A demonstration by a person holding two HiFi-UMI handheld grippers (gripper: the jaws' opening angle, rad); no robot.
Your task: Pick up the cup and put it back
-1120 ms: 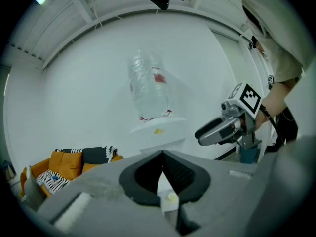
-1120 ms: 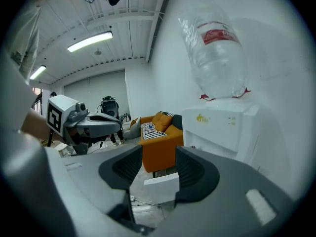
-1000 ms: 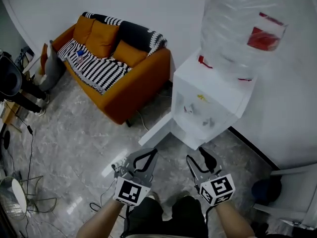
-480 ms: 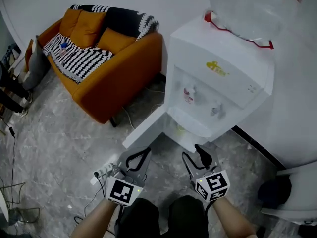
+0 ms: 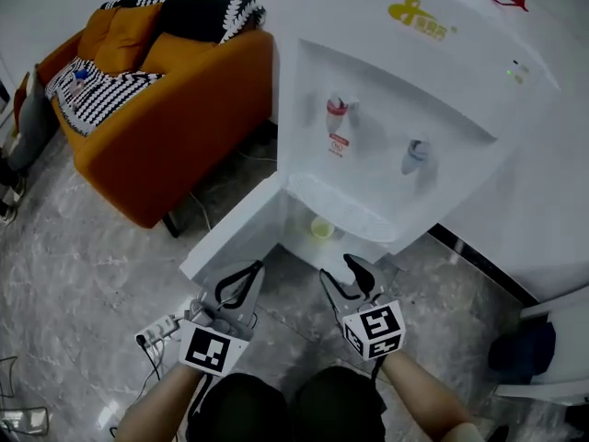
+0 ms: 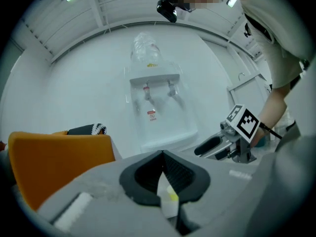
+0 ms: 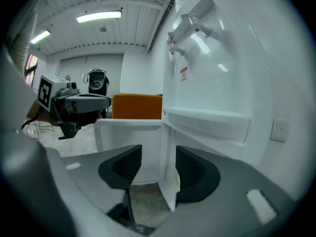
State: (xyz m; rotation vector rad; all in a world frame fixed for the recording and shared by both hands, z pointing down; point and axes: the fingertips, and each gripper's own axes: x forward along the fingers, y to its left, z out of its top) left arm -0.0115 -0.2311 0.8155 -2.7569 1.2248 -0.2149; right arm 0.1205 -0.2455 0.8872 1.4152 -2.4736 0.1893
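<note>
A small yellow cup (image 5: pixel 321 227) stands inside the lower cabinet of the white water dispenser (image 5: pixel 442 90), behind its open door (image 5: pixel 230 239). Both grippers hover just in front of that opening, a short way from the cup. My left gripper (image 5: pixel 253 270) is shut, its tips touching and nothing held; in the left gripper view, under its tips (image 6: pixel 163 154), the cup (image 6: pixel 171 195) shows through the slit. My right gripper (image 5: pixel 346 273) is open and empty. In the right gripper view its jaws (image 7: pixel 159 154) frame the door's edge and the cabinet.
An orange sofa (image 5: pixel 156 109) with a striped blanket stands at the left. A power strip (image 5: pixel 156 328) with a cable lies on the marble floor by my left hand. The red tap (image 5: pixel 339 118) and blue tap (image 5: pixel 416 155) hang above the drip tray. A dark bag (image 5: pixel 520 353) sits at the right.
The view and both grippers have dropped lower and closer to the dispenser. The open cabinet and the cup inside have come into sight. The jaws look unchanged.
</note>
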